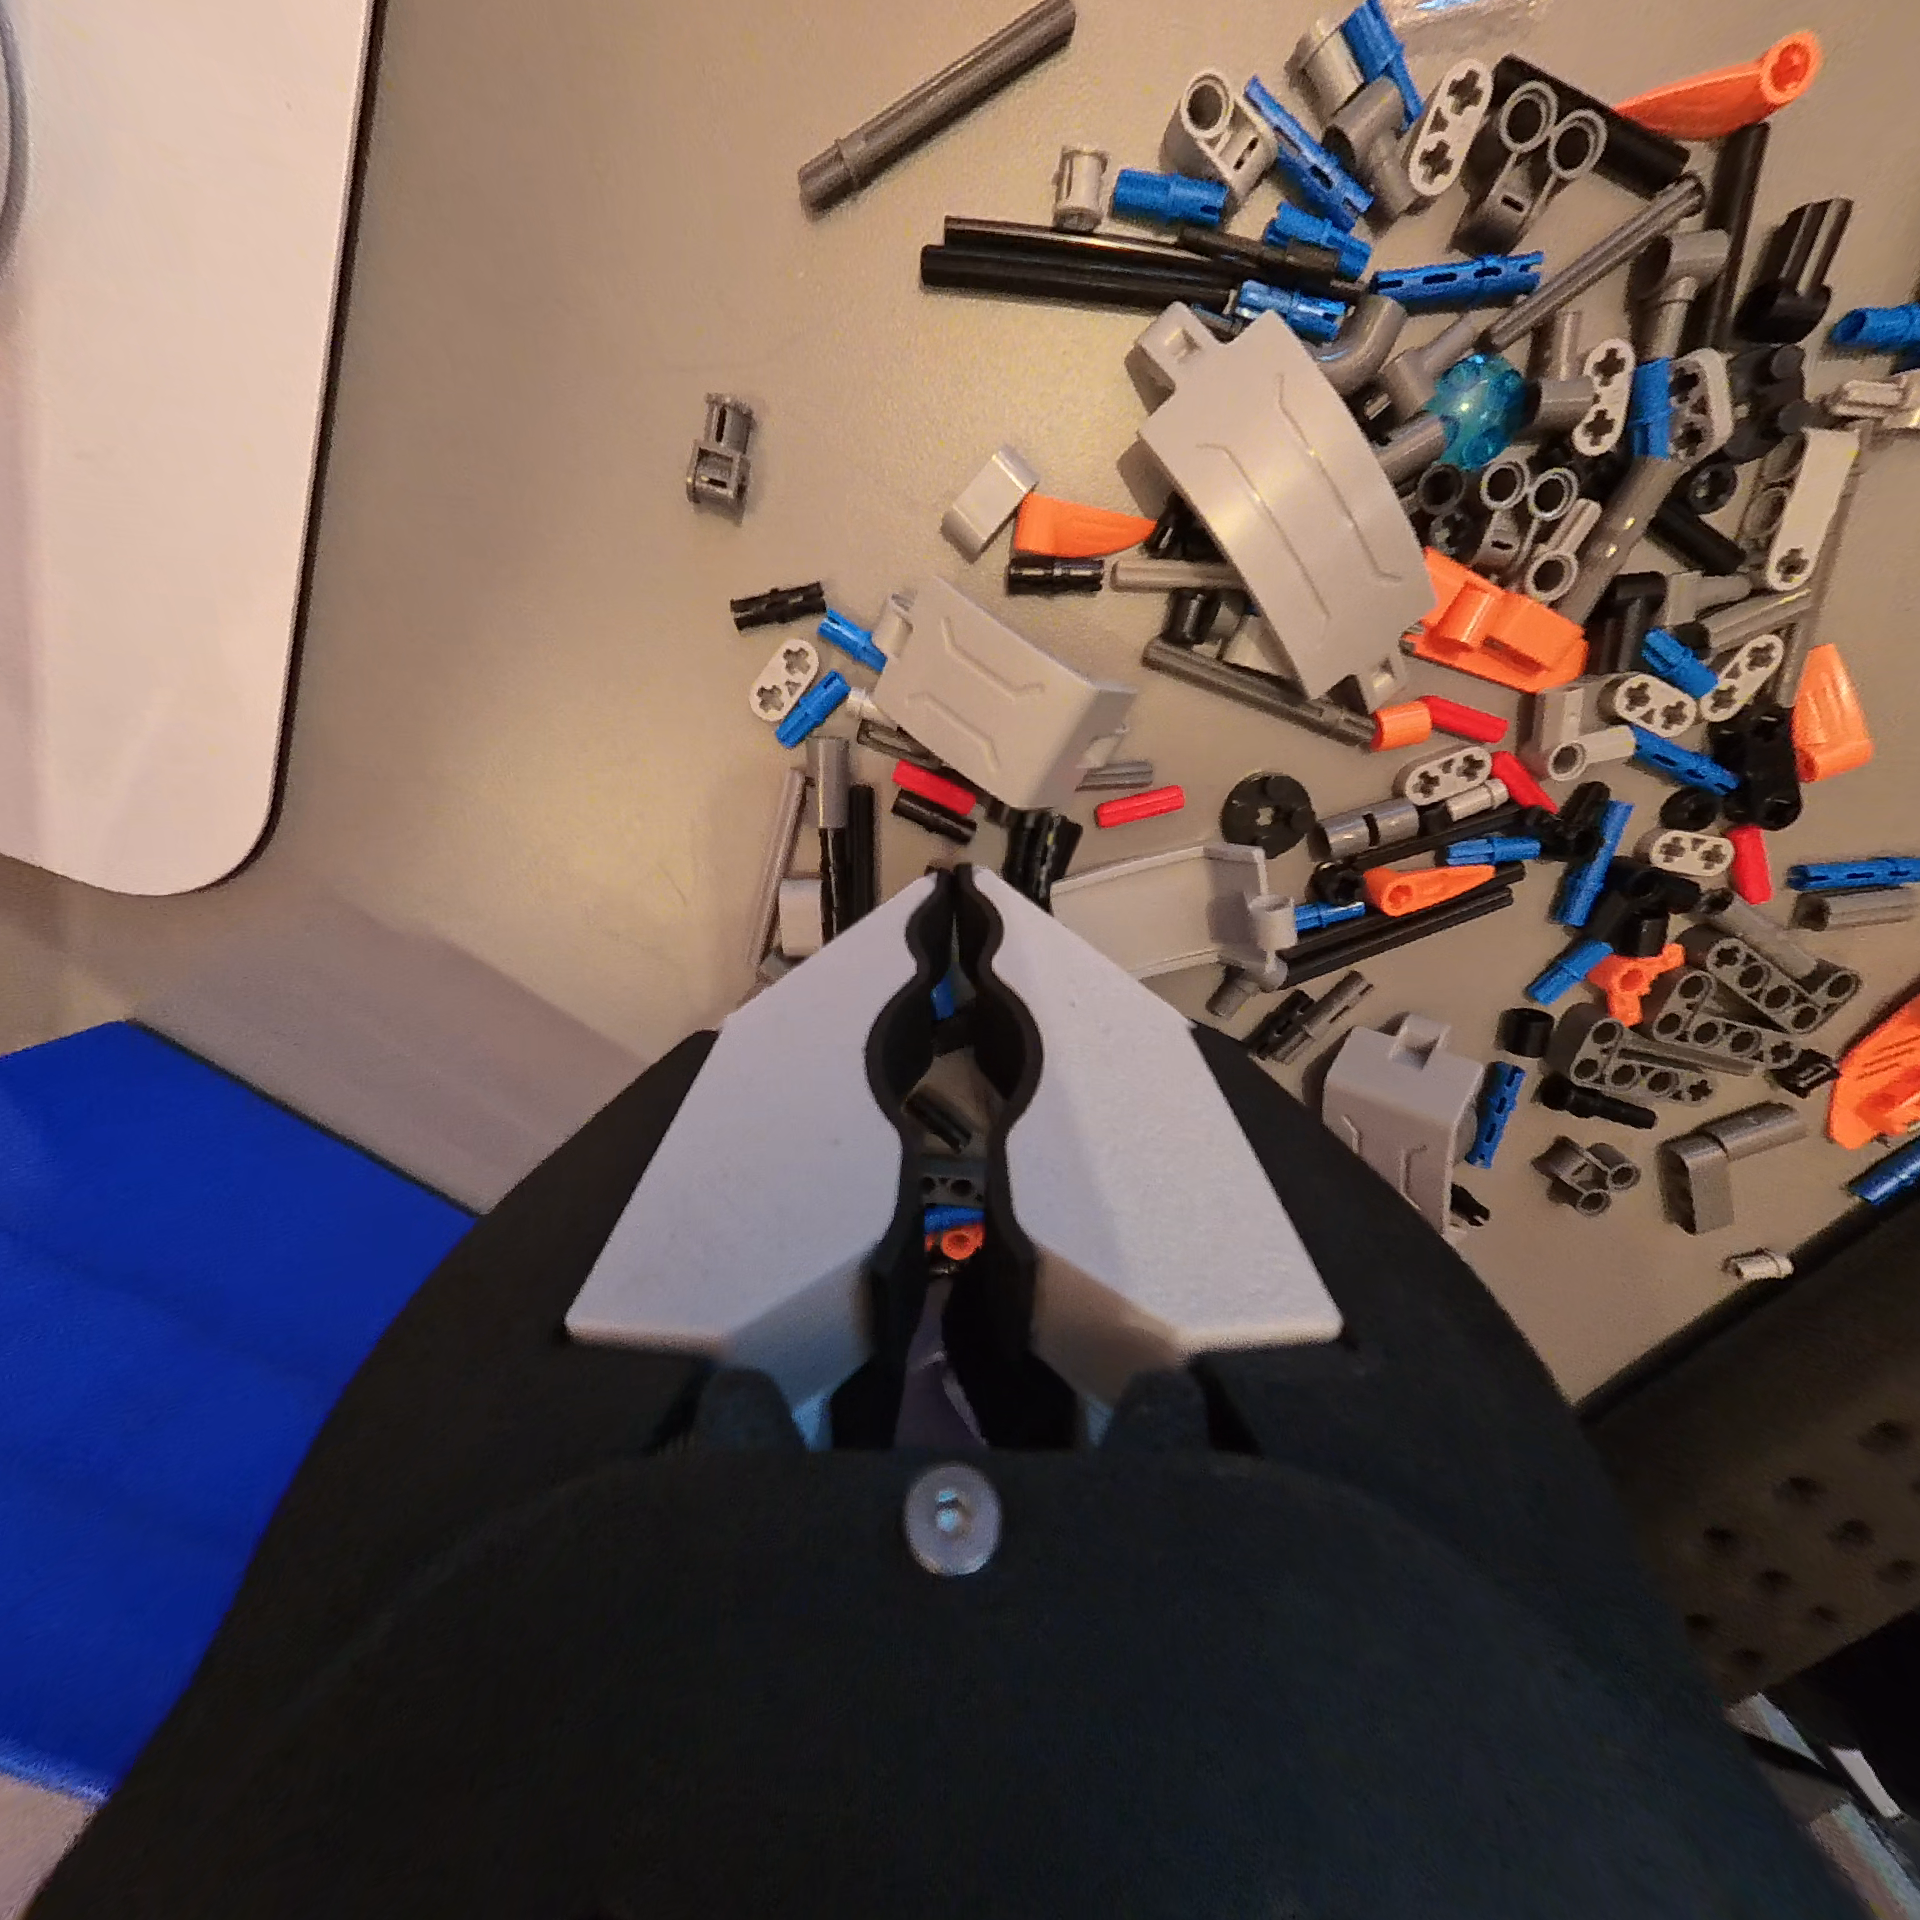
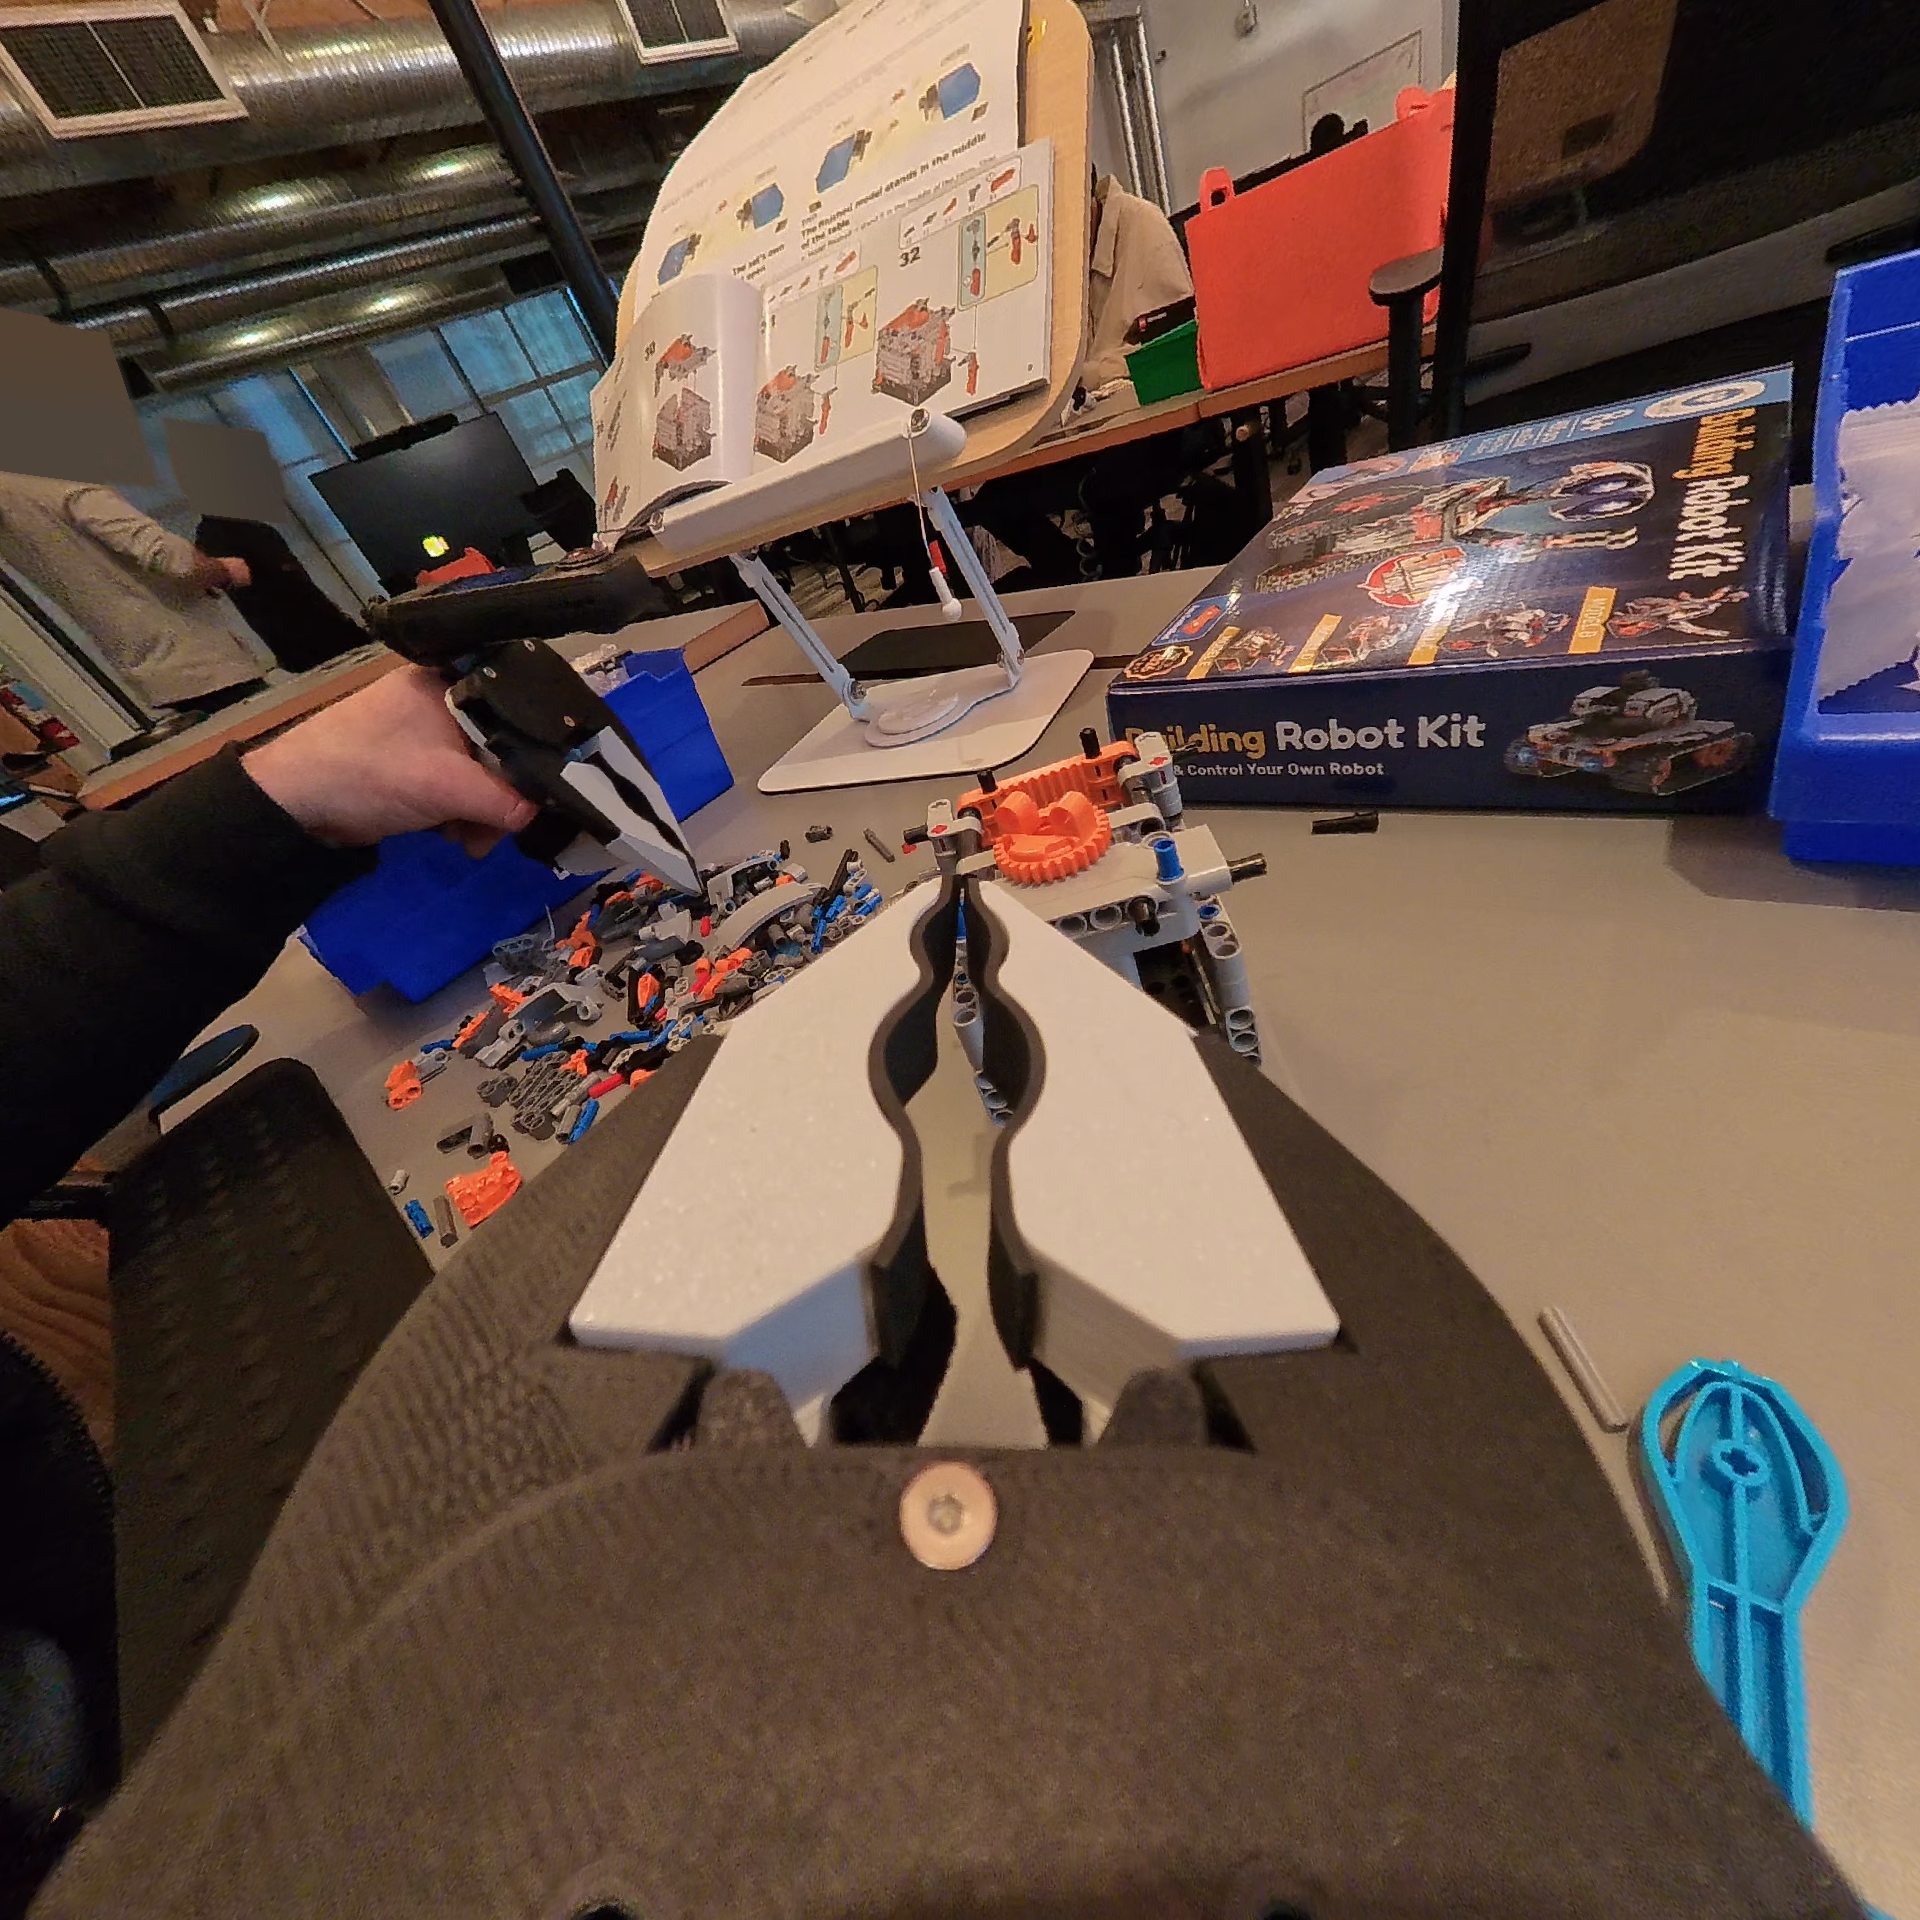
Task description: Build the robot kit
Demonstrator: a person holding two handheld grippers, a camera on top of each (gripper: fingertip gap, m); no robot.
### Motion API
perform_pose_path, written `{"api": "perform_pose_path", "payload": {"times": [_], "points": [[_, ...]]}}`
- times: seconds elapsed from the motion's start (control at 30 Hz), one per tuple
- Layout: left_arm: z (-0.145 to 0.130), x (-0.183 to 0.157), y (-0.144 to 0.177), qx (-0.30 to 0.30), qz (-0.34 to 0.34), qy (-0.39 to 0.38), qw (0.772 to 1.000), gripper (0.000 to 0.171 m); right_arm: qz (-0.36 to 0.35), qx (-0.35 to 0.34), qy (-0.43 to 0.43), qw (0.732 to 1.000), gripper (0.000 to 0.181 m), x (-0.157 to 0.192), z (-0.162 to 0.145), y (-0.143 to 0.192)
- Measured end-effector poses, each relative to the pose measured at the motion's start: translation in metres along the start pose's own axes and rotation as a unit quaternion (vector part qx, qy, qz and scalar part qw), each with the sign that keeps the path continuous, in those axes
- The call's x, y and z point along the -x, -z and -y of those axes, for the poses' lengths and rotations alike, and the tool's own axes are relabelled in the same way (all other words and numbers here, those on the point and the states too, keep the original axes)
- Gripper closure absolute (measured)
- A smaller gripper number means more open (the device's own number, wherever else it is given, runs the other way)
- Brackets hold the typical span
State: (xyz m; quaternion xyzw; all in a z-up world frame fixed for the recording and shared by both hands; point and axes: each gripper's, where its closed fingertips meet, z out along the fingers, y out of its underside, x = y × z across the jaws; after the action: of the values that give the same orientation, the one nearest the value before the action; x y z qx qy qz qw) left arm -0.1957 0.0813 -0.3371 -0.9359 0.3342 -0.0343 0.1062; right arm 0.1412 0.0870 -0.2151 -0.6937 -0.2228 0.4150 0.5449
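Observation:
My left gripper [image 1: 954, 883] is shut, its black pads together at the tips, just over the near edge of a pile of loose building pieces [image 1: 1351, 623]. A grey panel [image 1: 997, 696] and a black pin [image 1: 1044, 847] lie right in front of the tips. Blue and grey bits show through the wavy gap behind the tips. The right wrist view shows this gripper [image 2: 686, 878] in a hand, tips down on the pile [image 2: 644, 977]. My right gripper [image 2: 958, 888] is shut, with its tips against the near left side of a grey model with an orange gear [image 2: 1060, 821].
A white stand base [image 1: 135, 416] and a blue bin [image 1: 156, 1299] lie left of the pile. An instruction booklet on a stand [image 2: 831, 343], a kit box [image 2: 1507, 644], a blue bin [image 2: 1860, 582] and a light blue tool [image 2: 1745, 1507] surround the model. People are in the background. Left tips to right tips: about 35 centimeters.

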Motion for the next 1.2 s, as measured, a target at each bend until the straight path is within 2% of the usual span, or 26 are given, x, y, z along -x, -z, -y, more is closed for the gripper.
{"api": "perform_pose_path", "payload": {"times": [0.1, 0.27, 0.4, 0.67, 0.77, 0.87, 1.0, 1.2], "points": [[0.000, -0.003, 0.000, -0.003, -0.009, 0.002, 1.000, 0.171, -0.001, 0.002, 0.001, 1.000, 0.181, 0.000, -0.001, -0.001], [0.001, -0.006, -0.001, 0.002, -0.022, 0.010, 1.000, 0.158, -0.004, 0.004, 0.001, 1.000, 0.181, -0.001, -0.002, -0.001], [-0.002, -0.003, -0.005, 0.012, -0.012, 0.005, 1.000, 0.171, -0.005, 0.006, 0.003, 1.000, 0.181, -0.001, -0.002, -0.001], [0.001, -0.004, -0.002, -0.004, -0.009, 0.003, 1.000, 0.171, -0.002, 0.004, 0.003, 1.000, 0.181, 0.000, -0.002, -0.001], [0.002, 0.000, -0.002, -0.007, -0.005, 0.015, 1.000, 0.156, -0.001, 0.004, 0.004, 1.000, 0.181, 0.000, -0.002, -0.001], [0.004, 0.003, -0.005, -0.006, 0.003, 0.019, 1.000, 0.155, -0.002, 0.004, 0.004, 1.000, 0.181, 0.000, -0.001, -0.001], [0.007, 0.004, -0.006, -0.011, 0.006, 0.020, 1.000, 0.164, -0.002, 0.004, 0.005, 1.000, 0.181, 0.001, -0.001, 0.000], [0.007, 0.005, -0.005, -0.010, 0.019, 0.014, 1.000, 0.168, 0.000, 0.002, 0.008, 1.000, 0.181, 0.002, -0.001, 0.000]]}}
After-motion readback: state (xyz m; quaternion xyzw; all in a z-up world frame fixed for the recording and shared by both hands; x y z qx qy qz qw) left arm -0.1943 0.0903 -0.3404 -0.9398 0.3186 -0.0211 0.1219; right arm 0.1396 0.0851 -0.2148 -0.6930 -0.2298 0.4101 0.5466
